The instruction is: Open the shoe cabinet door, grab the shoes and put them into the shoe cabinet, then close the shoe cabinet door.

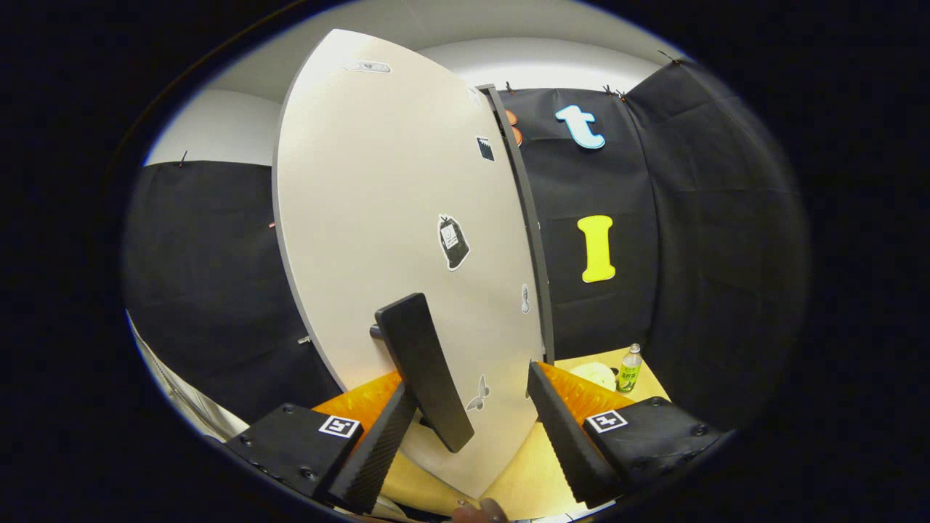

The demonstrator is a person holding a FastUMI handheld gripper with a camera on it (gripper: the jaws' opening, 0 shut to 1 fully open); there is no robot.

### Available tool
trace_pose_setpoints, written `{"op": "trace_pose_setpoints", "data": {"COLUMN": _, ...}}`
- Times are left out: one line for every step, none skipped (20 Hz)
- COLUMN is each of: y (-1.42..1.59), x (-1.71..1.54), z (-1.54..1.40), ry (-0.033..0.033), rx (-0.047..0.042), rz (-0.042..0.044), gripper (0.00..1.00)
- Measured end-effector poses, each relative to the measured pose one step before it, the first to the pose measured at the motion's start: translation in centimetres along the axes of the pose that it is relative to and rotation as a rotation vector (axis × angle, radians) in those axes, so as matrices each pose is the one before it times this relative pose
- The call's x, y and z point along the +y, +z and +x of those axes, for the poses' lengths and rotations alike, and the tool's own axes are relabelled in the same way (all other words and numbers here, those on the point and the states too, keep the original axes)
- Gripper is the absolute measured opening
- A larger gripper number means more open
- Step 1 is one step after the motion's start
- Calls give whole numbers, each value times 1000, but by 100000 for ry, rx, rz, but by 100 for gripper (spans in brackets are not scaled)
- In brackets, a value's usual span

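Observation:
The shoe cabinet's white door (378, 218) stands close in front of me, with small stickers on its face. Along the door's right edge runs the dark cabinet edge (534, 232). A black bar handle (423, 370) sticks out from the lower part of the door. My gripper (471, 383) is open, and the handle sits between the fingers, close to the left fingertip (403, 407). The right fingertip (541, 388) stands apart from the handle, near the door's lower right corner. Neither finger clearly presses on the handle. I cannot tell whether the door is ajar.
A light wooden tabletop (530, 472) lies under the door and the fingers. To the right of the cabinet stand a small green-labelled bottle (629, 368) and a pale round object (594, 375). A person's fingertip (479, 512) shows below the fingers.

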State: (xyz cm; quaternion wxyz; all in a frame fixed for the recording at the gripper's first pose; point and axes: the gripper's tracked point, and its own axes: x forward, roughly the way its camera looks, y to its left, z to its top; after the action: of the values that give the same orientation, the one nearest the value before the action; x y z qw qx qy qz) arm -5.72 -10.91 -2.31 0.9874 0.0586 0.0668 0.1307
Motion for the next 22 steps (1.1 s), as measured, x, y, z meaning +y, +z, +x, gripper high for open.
{"op": "trace_pose_setpoints", "data": {"y": -102, "x": 1046, "z": 575, "ry": -1035, "rx": -840, "rz": -629, "gripper": 97}}
{"op": "trace_pose_setpoints", "data": {"y": -89, "x": 981, "z": 604, "ry": -1110, "rx": -731, "rz": -982, "gripper": 97}}
{"op": "trace_pose_setpoints", "data": {"y": -147, "x": 1079, "z": 419, "ry": -838, "rx": -757, "rz": -867, "gripper": 97}}
{"op": "trace_pose_setpoints", "data": {"y": -138, "x": 1132, "z": 557, "ry": -199, "rx": -800, "rz": -533, "gripper": 97}}
{"op": "trace_pose_setpoints", "data": {"y": -140, "x": 1170, "z": 663, "ry": 357, "rx": -649, "rz": -213, "gripper": 97}}
{"op": "trace_pose_setpoints", "data": {"y": -180, "x": 1169, "z": 714, "ry": 675, "rx": -187, "rz": 183, "gripper": 97}}
{"op": "trace_pose_setpoints", "data": {"y": -264, "x": 1054, "z": 783, "ry": 655, "rx": 289, "rz": 390, "gripper": 97}}
{"op": "trace_pose_setpoints", "data": {"y": -225, "x": 862, "z": 717, "ry": 87, "rx": 313, "rz": 605, "gripper": 97}}
{"op": "trace_pose_setpoints", "data": {"y": -228, "x": 945, "z": 712, "ry": 694, "rx": 534, "rz": 638, "gripper": 97}}
{"op": "trace_pose_setpoints", "data": {"y": -171, "x": 889, "z": 562, "ry": 738, "rx": 293, "rz": 617, "gripper": 97}}
{"op": "trace_pose_setpoints", "data": {"y": -88, "x": 930, "z": 532, "ry": 842, "rx": 445, "rz": -36, "gripper": 97}}
{"op": "trace_pose_setpoints", "data": {"y": -60, "x": 824, "z": 416, "ry": 613, "rx": 132, "rz": -596, "gripper": 99}}
{"op": "trace_pose_setpoints", "data": {"y": 95, "x": 777, "z": 215, "ry": 445, "rx": -154, "rz": -834, "gripper": 99}}
{"op": "trace_pose_setpoints", "data": {"y": 86, "x": 530, "z": 229, "ry": 256, "rx": -225, "rz": -903, "gripper": 100}}
{"op": "trace_pose_setpoints", "data": {"y": -114, "x": 444, "z": 208, "ry": 101, "rx": -285, "rz": -796, "gripper": 100}}
{"op": "trace_pose_setpoints", "data": {"y": -63, "x": 425, "z": 35, "ry": 121, "rx": 131, "rz": -389, "gripper": 97}}
{"op": "trace_pose_setpoints", "data": {"y": 24, "x": 320, "z": 149, "ry": 127, "rx": -64, "rz": -473, "gripper": 97}}
{"op": "trace_pose_setpoints", "data": {"y": -21, "x": 221, "z": -4, "ry": -154, "rx": 109, "rz": -415, "gripper": 97}}
{"op": "trace_pose_setpoints", "data": {"y": 59, "x": 77, "z": -25, "ry": -97, "rx": 16, "rz": -358, "gripper": 97}}
{"op": "trace_pose_setpoints", "data": {"y": 31, "x": 124, "z": -54, "ry": -127, "rx": 143, "rz": -276, "gripper": 97}}
{"op": "trace_pose_setpoints", "data": {"y": -4, "x": 58, "z": -92, "ry": -154, "rx": -24, "rz": -287, "gripper": 97}}
{"op": "trace_pose_setpoints", "data": {"y": 113, "x": 34, "z": -109, "ry": -148, "rx": -66, "rz": -379, "gripper": 97}}
